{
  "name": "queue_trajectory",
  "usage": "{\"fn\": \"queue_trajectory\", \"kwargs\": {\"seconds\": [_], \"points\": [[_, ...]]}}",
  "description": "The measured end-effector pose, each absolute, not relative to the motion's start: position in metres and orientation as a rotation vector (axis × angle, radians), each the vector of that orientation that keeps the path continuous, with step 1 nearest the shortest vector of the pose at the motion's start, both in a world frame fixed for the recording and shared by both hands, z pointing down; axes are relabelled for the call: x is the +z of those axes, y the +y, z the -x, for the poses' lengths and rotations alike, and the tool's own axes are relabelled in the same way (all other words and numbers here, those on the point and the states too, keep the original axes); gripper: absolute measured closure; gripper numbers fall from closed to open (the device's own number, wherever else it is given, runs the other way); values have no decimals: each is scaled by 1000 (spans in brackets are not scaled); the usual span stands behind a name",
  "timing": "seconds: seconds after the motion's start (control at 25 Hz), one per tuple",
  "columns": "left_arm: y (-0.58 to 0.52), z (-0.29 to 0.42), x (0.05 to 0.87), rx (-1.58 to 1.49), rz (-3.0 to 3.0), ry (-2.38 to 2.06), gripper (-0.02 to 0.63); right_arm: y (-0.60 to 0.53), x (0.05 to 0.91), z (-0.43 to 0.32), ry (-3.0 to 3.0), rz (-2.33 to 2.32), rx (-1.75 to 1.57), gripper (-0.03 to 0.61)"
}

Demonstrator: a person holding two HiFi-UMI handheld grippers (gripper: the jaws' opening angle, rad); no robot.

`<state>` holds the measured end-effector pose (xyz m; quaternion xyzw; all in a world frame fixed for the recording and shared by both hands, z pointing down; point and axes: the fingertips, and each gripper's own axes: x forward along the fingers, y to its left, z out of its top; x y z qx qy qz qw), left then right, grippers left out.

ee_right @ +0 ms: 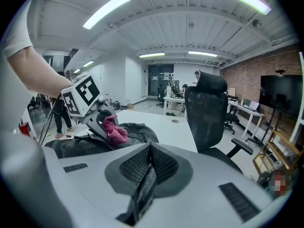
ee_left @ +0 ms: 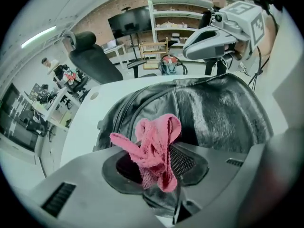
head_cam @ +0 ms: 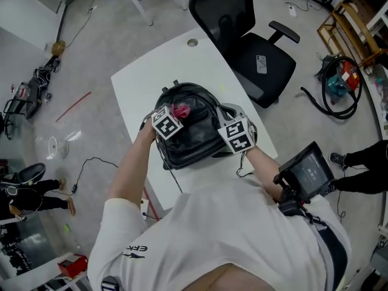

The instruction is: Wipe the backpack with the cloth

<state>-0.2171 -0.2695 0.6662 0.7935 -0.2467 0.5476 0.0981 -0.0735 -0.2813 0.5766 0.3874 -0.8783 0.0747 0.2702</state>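
Observation:
A black leather backpack (head_cam: 191, 138) lies flat on the white table (head_cam: 200, 59). My left gripper (head_cam: 176, 115) hovers over the bag's top left part, shut on a crumpled pink cloth (head_cam: 181, 110). In the left gripper view the cloth (ee_left: 154, 146) bulges out between the pads, just above the backpack (ee_left: 218, 113). My right gripper (head_cam: 235, 132) is at the bag's right side. In the right gripper view its jaws are shut on a black strip of the backpack (ee_right: 141, 189). That view also shows the left gripper (ee_right: 102, 122) with the cloth (ee_right: 114, 132).
A black office chair (head_cam: 254, 41) stands at the table's far right corner. Cables and a hose (head_cam: 339, 86) lie on the floor at right, near a person's legs (head_cam: 364, 159). The table's near edge is against my body. Desks and shelves fill the room.

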Motion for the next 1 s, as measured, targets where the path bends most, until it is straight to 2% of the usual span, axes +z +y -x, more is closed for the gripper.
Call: {"fn": "queue_trajectory", "kwargs": {"seconds": [0.24,0.44,1.0], "points": [[-285,160,659,1608,-2488,-626,469,-282,581,62,-2346,-1077,217,575],[-281,151,662,1681,-2518,-523,474,-282,582,57,-2343,-1086,214,575],[-236,232,672,1782,-2314,-493,476,-274,575,73,-2371,-1034,184,575]]}}
